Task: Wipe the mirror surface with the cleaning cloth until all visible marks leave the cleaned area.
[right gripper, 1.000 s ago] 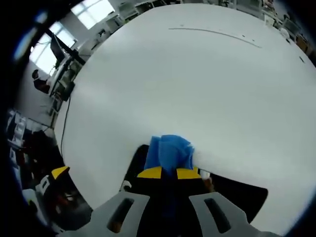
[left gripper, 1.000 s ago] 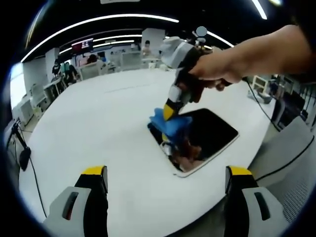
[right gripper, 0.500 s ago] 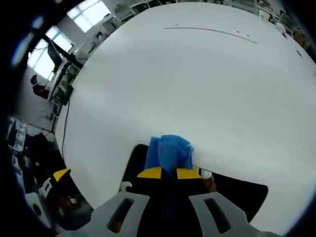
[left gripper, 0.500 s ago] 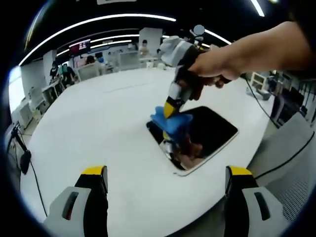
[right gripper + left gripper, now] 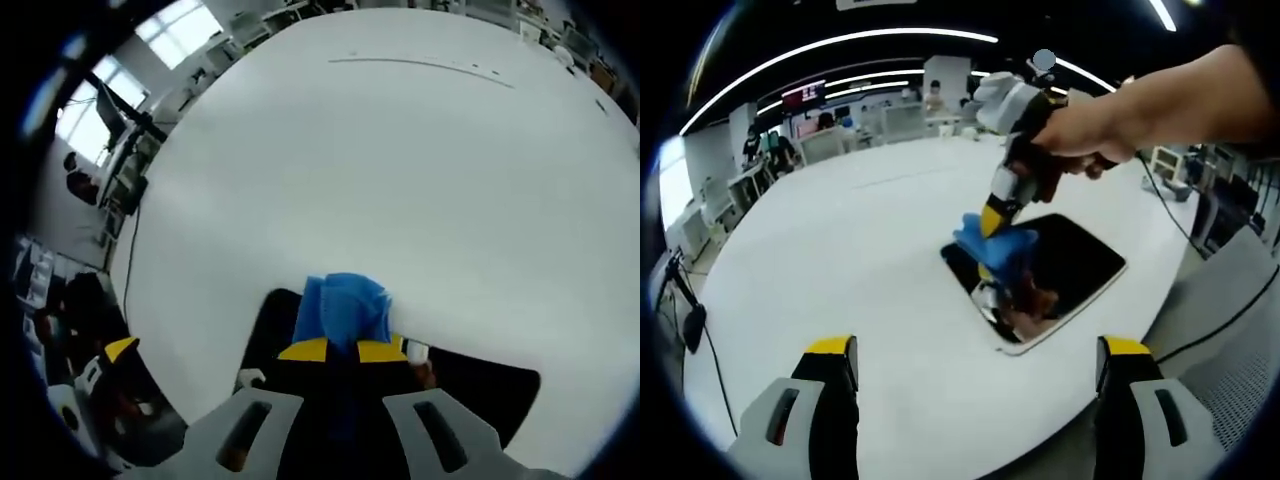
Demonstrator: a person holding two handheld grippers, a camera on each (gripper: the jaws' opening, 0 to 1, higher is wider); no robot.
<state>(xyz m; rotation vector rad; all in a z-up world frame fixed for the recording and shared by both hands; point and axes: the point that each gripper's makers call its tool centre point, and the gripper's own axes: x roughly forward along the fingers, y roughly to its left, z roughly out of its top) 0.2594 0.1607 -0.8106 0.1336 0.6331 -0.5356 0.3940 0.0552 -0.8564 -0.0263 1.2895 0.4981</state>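
The left gripper view looks from well back and above across the table (image 5: 840,260) toward the mirror (image 5: 1080,265), which lies beyond its own two jaws near the table's far right edge. The right gripper view looks steeply down from close above the mirror (image 5: 500,395), past the cloth (image 5: 343,305), over the table (image 5: 400,170) beyond. Both views share the mirror, the cloth (image 5: 995,245) and the table.
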